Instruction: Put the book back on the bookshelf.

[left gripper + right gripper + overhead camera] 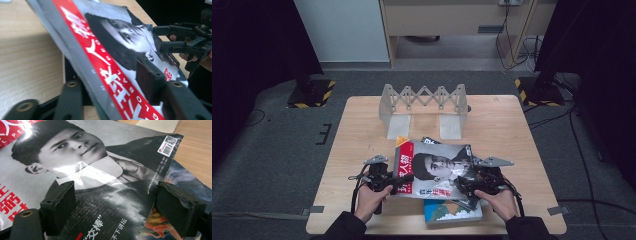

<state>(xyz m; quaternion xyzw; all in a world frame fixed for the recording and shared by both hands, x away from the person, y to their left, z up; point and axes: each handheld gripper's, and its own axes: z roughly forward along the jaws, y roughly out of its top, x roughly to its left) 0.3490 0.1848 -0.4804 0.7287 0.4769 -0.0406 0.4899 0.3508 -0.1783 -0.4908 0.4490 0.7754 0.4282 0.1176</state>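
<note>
A magazine with a red band and a black-and-white portrait lies tilted over other books near the table's front edge. My left gripper is at its lower left corner. In the left gripper view the jaws stand on either side of the spine edge, one pad on the cover, the other under it. My right gripper is at the magazine's right edge. Its jaws stand wide apart, one over the cover, one past the curled edge. The right gripper also shows beyond the magazine.
A blue-covered book lies under the magazine at the front, and a dark cover peeks out at the right. A grey expandable book rack stands at the back of the wooden table.
</note>
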